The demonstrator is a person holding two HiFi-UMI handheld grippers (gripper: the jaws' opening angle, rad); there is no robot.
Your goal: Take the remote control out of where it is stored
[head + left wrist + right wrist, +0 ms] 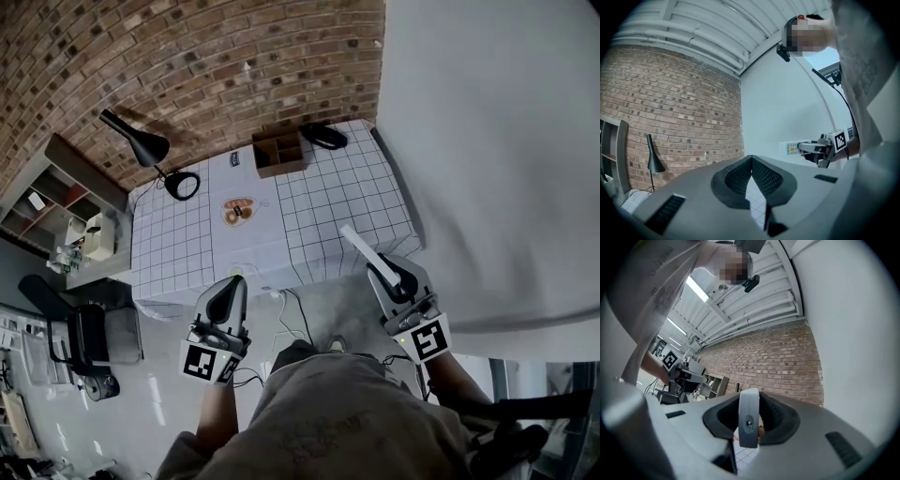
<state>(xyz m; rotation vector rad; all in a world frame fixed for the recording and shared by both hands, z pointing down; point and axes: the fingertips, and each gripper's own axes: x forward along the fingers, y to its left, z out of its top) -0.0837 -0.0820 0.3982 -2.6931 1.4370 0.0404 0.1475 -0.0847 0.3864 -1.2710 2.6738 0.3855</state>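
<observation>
The white remote control (367, 254) sticks out of my right gripper (394, 278), whose jaws are shut on its near end; it hangs in the air off the table's front right corner. In the right gripper view the remote (749, 417) shows end-on, clamped between the dark pads. The left gripper view catches the remote (790, 148) from the side, button face showing. My left gripper (230, 286) hovers off the table's front edge, jaws closed together with nothing between them. A brown compartment box (279, 152) stands at the back of the table.
The table (187, 244) wears a white grid cloth. On it sit a black desk lamp (141, 145), a black object (323, 136) beside the box and a small plate (237, 211). Brick wall behind, white wall right, shelf (56, 202) and black chair (80, 337) left.
</observation>
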